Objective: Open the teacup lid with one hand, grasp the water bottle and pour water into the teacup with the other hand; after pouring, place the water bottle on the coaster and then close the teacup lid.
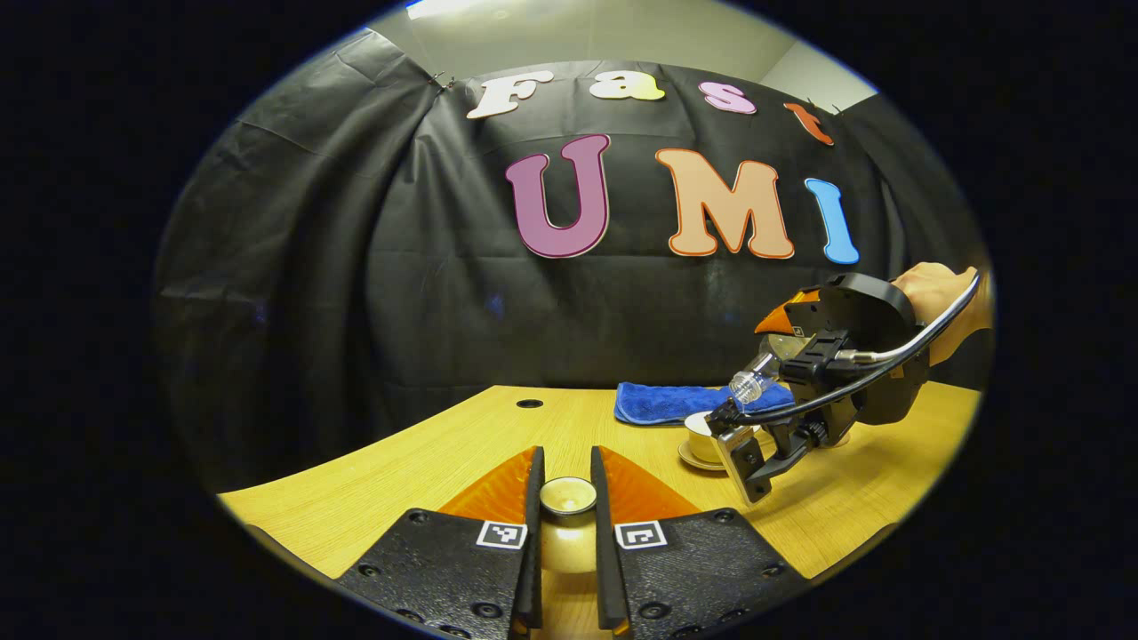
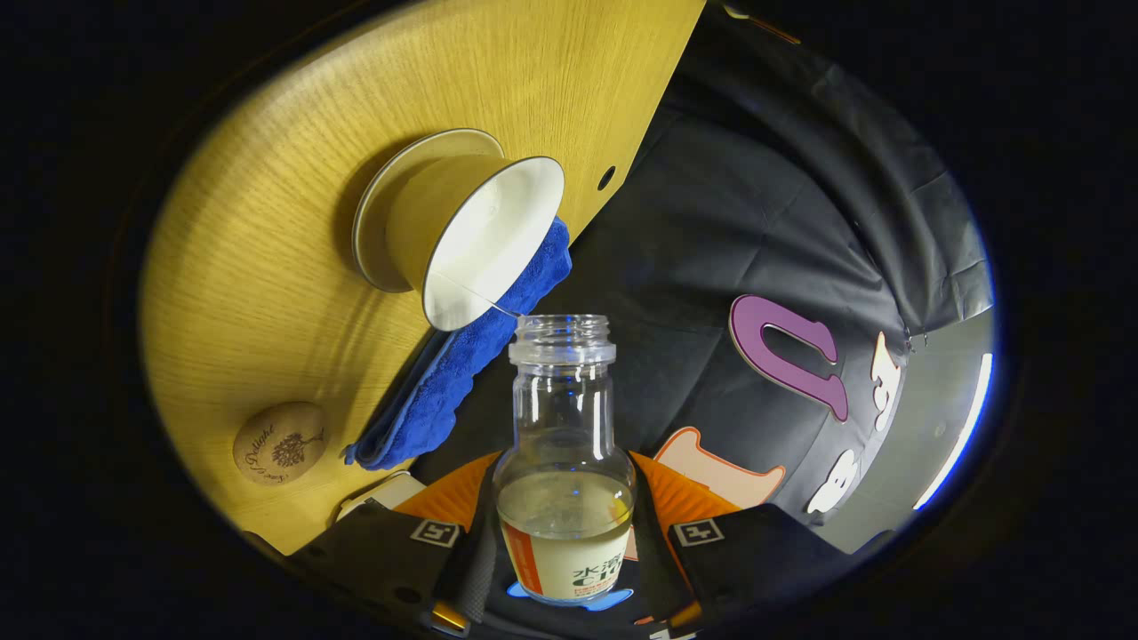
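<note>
Lots of bare worktop [image 1: 427, 453] on the left; on the right, teacup [image 1: 702, 428], blue cloth [image 1: 658, 402] and right tool [image 1: 756, 444] crowded together

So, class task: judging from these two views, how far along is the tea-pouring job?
Done: the lid is off, clamped in the left gripper. In hand: the right gripper holds the water bottle tipped toward the open teacup, a thin stream reaching it. Left: set the bottle on the coaster, then close the lid.
</note>
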Demonstrator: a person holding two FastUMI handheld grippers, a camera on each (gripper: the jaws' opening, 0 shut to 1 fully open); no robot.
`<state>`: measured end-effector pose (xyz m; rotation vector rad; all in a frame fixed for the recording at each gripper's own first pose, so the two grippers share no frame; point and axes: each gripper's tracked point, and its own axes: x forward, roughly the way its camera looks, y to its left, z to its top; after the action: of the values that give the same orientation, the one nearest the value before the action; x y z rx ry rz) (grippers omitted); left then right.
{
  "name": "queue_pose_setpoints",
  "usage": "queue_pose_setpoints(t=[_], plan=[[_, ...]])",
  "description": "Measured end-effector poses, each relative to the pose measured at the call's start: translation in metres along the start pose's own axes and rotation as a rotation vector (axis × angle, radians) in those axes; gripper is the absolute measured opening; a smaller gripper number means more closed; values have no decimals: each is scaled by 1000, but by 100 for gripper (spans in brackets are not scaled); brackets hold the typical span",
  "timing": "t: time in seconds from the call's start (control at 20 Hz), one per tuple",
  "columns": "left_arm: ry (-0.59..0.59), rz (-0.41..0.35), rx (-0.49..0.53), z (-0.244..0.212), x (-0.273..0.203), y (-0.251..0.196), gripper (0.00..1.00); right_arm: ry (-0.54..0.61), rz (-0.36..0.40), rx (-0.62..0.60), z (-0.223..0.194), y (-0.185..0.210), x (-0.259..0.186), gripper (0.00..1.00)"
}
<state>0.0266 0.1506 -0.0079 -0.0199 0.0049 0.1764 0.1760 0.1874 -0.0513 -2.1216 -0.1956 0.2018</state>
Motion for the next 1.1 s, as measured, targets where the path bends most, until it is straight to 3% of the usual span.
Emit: queue_pose_setpoints(t=[0.25, 0.4, 0.45, 0.7, 1.1], plan=[[-2, -1, 2, 0, 0, 0, 21, 20, 78, 245, -2, 13, -3, 70], [-2, -1, 3, -1, 0, 0, 21, 35, 147, 543, -4, 17, -5, 69], [-2, -1, 3, 0, 0, 0, 21, 40, 158, 645, -5, 14, -6, 75], [-2, -1, 3, 0, 0, 0, 21, 63, 217, 1145, -27, 9, -3, 70], [-5, -3, 4, 0, 3, 0, 21, 151, 43, 1967, -84, 34, 13, 70]])
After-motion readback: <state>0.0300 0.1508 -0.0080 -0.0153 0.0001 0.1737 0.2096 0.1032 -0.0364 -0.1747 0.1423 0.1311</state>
